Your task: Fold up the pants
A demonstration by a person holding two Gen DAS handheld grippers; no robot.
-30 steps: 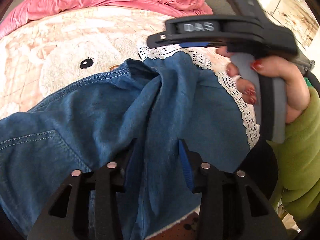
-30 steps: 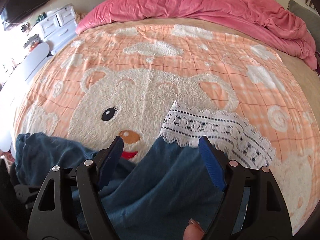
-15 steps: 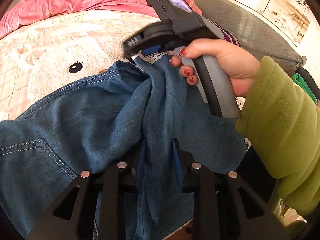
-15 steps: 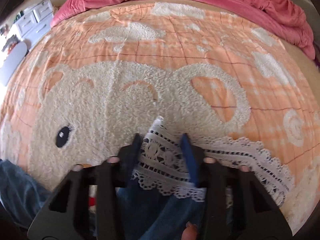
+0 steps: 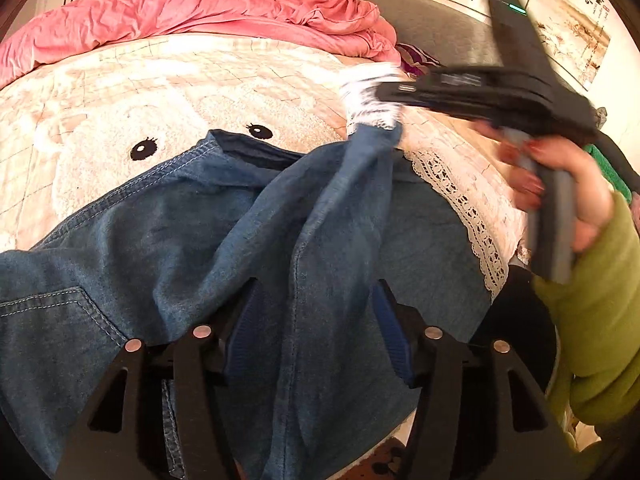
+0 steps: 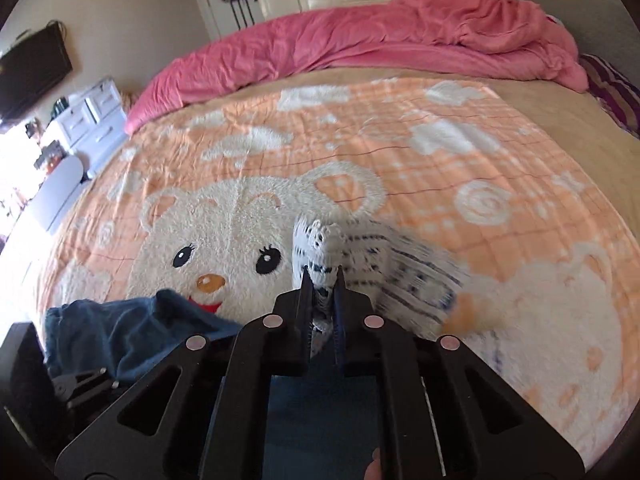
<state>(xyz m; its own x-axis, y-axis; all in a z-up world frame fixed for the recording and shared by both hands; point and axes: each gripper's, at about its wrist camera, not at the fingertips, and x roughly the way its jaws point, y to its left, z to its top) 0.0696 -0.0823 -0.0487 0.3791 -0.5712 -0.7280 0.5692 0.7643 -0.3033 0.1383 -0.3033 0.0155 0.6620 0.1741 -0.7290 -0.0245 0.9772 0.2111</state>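
1. Pants [image 5: 200,248]: blue denim, spread across the near edge of the bear blanket [image 5: 120,112]; waistband and a stitched pocket lie at left, flat on the bed.
2. Left gripper [image 5: 316,332]: fingers apart, with a raised ridge of denim running up between them. Cannot tell whether the pads touch the cloth.
3. One pant leg rises from that ridge, pulled taut up and to the right, off the blanket.
4. Lace hem [image 5: 372,100] of that leg: white, bunched, motion-blurred.
5. Right gripper [image 6: 322,280]: fingers closed together on the lace hem [image 6: 320,248], held above the bear's face.
6. Second lace hem [image 5: 460,200] lies flat along the right edge of the pants.
7. Pink duvet [image 6: 360,48]: heaped along the far side of the bed.
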